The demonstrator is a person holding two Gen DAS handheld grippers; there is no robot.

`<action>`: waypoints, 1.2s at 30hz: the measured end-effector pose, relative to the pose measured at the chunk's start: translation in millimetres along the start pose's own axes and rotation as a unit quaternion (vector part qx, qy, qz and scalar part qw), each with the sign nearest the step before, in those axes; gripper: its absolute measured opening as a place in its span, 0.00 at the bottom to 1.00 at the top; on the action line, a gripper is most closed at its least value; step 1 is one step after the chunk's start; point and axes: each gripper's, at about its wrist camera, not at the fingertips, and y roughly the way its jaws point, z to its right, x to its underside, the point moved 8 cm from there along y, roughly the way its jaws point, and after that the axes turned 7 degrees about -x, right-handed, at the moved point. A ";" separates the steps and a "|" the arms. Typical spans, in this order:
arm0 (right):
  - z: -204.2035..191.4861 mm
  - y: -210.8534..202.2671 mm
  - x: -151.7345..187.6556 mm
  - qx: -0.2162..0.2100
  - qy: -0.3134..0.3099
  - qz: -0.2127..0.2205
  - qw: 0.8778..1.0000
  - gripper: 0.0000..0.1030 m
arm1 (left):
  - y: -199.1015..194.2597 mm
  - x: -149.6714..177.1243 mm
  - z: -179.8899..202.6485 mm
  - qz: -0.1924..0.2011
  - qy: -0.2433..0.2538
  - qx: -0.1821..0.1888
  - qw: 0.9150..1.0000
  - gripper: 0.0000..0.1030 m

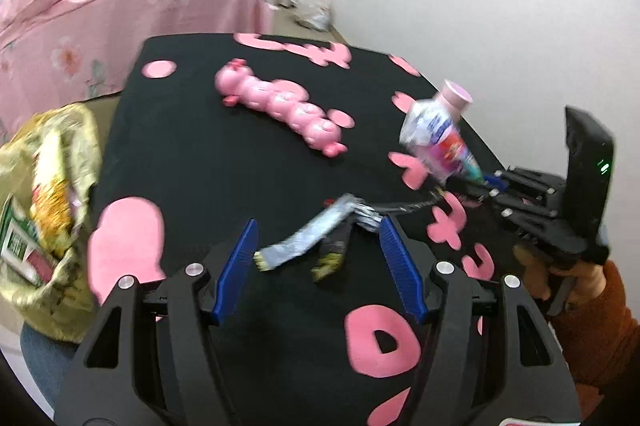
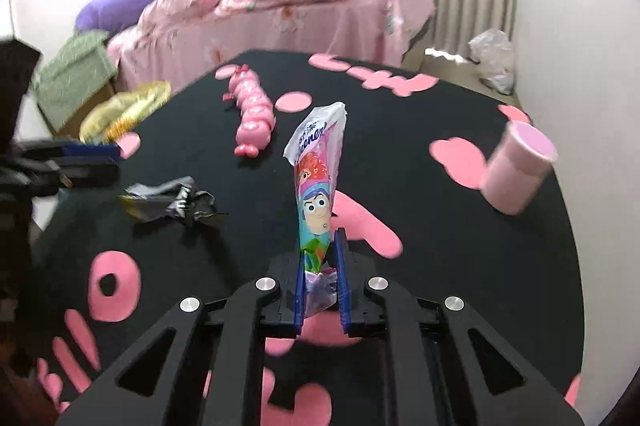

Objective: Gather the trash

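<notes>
Right tongs point(image 2: 319, 268) clenched on cartoon wrapper point(image 2: 318, 182)'s lower end above desk point(image 2: 440, 246), light, crinkly, slippery; left tongs point(image 1: 318, 258) released, straddling limp silver wrapper point(image 1: 316, 234), best pinched mid-strip.

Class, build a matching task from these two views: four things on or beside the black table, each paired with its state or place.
1 cartoon wrapper
2 silver wrapper
3 pink toy
4 yellow bag

a beside the table, holding trash
b lying between the open left claw's fingers
c clamped in the right claw
d untouched at the table's far side

Pairs: 1-c, 2-b, 3-d, 4-a
</notes>
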 end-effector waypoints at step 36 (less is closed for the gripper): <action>-90.2 -59.9 -70.3 0.009 -0.040 0.081 0.996 0.13 | -94.8 -34.4 -53.1 0.138 -0.017 -0.072 0.988 0.23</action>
